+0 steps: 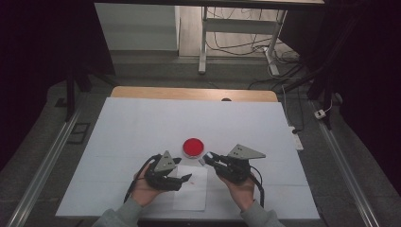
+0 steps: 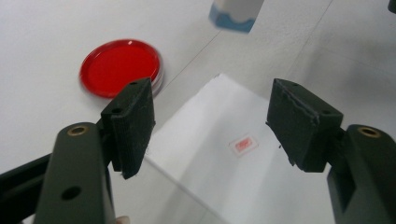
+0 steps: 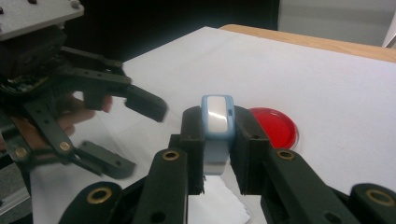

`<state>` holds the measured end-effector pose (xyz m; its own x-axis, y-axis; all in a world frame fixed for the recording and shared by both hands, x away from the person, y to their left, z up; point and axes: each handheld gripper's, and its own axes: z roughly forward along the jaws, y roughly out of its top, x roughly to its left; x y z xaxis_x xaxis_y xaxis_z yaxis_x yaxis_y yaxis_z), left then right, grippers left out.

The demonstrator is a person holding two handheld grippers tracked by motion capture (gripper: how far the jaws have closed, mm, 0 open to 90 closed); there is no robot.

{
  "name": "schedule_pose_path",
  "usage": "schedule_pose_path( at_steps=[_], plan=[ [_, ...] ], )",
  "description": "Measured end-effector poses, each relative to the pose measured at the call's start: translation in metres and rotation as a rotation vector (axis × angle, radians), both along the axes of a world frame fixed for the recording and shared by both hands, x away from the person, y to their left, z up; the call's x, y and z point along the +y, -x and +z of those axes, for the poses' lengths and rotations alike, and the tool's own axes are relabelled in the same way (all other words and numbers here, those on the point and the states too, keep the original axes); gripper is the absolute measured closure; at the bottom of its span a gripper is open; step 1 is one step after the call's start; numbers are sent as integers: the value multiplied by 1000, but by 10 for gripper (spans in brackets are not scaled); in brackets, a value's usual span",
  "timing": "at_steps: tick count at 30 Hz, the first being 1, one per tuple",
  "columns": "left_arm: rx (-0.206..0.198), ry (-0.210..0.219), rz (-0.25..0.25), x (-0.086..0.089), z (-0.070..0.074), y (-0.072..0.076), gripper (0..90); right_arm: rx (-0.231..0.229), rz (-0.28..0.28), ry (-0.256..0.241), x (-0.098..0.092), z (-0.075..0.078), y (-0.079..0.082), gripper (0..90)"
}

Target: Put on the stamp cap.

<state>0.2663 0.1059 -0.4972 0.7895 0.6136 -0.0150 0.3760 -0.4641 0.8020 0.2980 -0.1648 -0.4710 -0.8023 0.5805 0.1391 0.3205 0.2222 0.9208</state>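
- Paper lies at the near edge of the table, between the two hands; the left gripper view alone shows a small red-printed label on the sheet.
- Left gripper hovers over the sheet's left border, jaws spread wide with nothing between them; the person's left hand cups it from below, palm up, jaws pointing toward 3 o'clock.
- Right gripper sits at the sheet's 1 o'clock corner, jaws pointing toward 10 o'clock, held from underneath by the right hand.
- The right gripper view shows what the high view blurs: the jaws are clamped on a small blue-and-white block standing upright between them.
- The left gripper view catches that same block's blue-rimmed end at its top edge, above the sheet.
- Red round dish rests just beyond the sheet at 12 o'clock, close beside the right gripper's tips, not touching them.
- Beyond the dish the white table runs bare to its wooden far edge, with open room at 9 and 3 o'clock.
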Motion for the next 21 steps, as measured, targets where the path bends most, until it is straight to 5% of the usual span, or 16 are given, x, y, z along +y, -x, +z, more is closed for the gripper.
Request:
schedule_pose_path(
  at_steps=[21],
  plan=[
    [36,23,118,72,-5,25,330,-37,-18,27,-12,3,-7,755]
  ],
)
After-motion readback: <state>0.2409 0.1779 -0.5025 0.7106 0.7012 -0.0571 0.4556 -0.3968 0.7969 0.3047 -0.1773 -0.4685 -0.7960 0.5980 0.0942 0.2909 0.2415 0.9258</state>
